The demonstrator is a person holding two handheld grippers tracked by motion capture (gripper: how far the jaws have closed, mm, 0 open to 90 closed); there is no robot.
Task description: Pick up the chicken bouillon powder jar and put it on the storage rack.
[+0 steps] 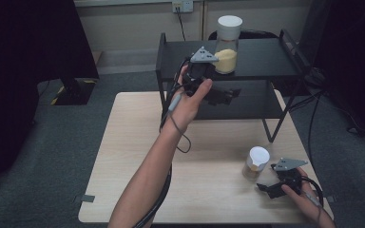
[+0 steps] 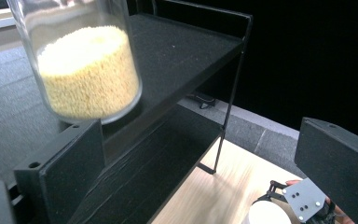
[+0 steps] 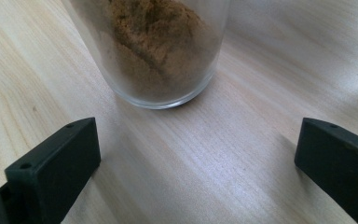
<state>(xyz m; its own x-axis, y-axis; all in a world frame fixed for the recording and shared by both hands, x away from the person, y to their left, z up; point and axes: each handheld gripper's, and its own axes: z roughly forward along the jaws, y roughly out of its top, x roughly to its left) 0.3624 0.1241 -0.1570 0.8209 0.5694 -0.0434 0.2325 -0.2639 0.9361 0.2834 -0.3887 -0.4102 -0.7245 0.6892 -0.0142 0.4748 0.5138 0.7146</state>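
A tall glass jar of yellow grains (image 1: 227, 45) with a white lid stands on the top tier of a black shelf (image 1: 266, 59). My left gripper (image 1: 228, 94) hovers open just below and in front of it. In the left gripper view the grain jar (image 2: 88, 70) sits up and left of the spread jaws, not between them. A small jar of brown powder (image 1: 256, 163) with a white lid stands on the wooden table (image 1: 133, 142). My right gripper (image 1: 267, 188) is open right beside it. The brown jar (image 3: 163, 46) stands ahead of those jaws, outside them.
The two-tier black shelf stands on the far half of the table, and its lower tier (image 2: 158, 163) is bare. Cables trail from both grippers. Dark carpet (image 1: 66, 142) surrounds the table, and a wall socket (image 1: 182, 5) is at the back.
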